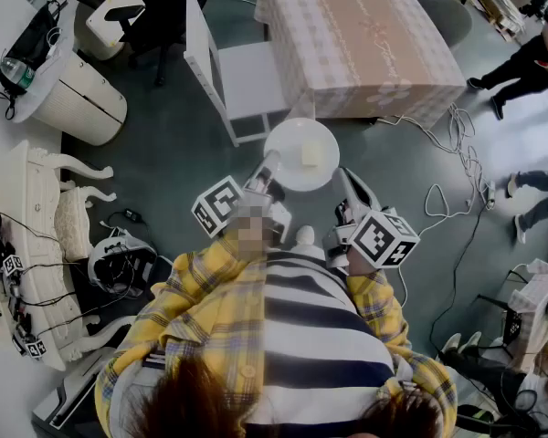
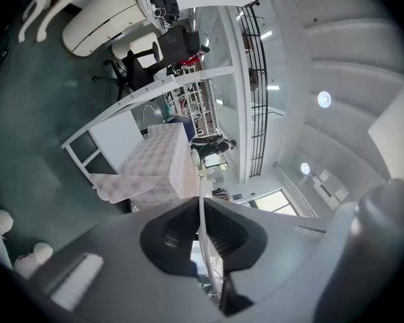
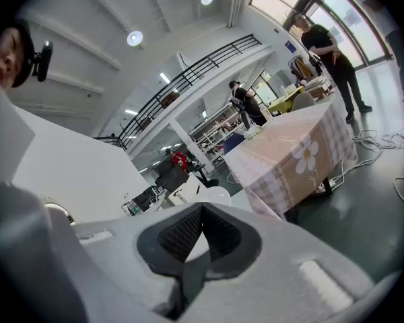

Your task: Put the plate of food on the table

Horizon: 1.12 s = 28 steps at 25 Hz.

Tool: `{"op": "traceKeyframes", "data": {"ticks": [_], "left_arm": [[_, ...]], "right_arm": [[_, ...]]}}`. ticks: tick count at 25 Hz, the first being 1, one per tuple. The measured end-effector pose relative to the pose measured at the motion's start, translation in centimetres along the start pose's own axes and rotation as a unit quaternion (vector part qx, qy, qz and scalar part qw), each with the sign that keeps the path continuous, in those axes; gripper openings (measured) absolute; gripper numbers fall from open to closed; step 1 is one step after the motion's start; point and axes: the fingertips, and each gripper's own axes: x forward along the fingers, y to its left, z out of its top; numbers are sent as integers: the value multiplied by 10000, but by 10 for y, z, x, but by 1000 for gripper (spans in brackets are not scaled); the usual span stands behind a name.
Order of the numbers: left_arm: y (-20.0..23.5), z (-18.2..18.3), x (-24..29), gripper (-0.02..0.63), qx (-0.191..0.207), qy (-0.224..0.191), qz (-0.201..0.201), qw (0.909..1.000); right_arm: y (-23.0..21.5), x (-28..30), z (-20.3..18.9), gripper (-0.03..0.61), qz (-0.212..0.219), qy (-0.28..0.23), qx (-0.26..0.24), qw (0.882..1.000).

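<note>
A round white plate [image 1: 290, 144] with a small pale yellow piece of food [image 1: 310, 155] hangs over the grey floor, short of the table. My left gripper [image 1: 272, 161] is shut on its near left rim. In the left gripper view the rim shows as a thin white edge [image 2: 202, 210] clamped between the pads of the left gripper [image 2: 200, 231]. My right gripper [image 1: 343, 175] is shut beside the plate's right rim, its tips meeting in the right gripper view [image 3: 202, 210]. The table [image 1: 356, 35] with a pink checked cloth stands ahead [image 2: 155, 167] [image 3: 289, 153].
A white chair [image 1: 242, 76] stands at the table's left corner, just beyond the plate. Cables [image 1: 457, 181] trail over the floor on the right, where people [image 1: 521, 62] stand. A round white cabinet [image 1: 78, 99] and ornate white furniture [image 1: 36, 208] are on the left.
</note>
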Motion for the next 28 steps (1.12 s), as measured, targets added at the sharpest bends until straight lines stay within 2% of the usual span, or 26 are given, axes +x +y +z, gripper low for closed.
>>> {"op": "traceKeyframes", "data": {"ticks": [13, 21, 28], "left_arm": [[9, 17, -8, 9, -43, 1, 26, 10000], [17, 31, -16, 9, -23, -5, 53, 10000], [32, 38, -24, 9, -49, 104, 89, 9999]], "right_arm": [[12, 11, -7, -5, -43, -34, -75, 10000], [25, 23, -13, -3, -2, -137, 44, 9999], [26, 29, -24, -3, -160, -253, 196, 9994]]}}
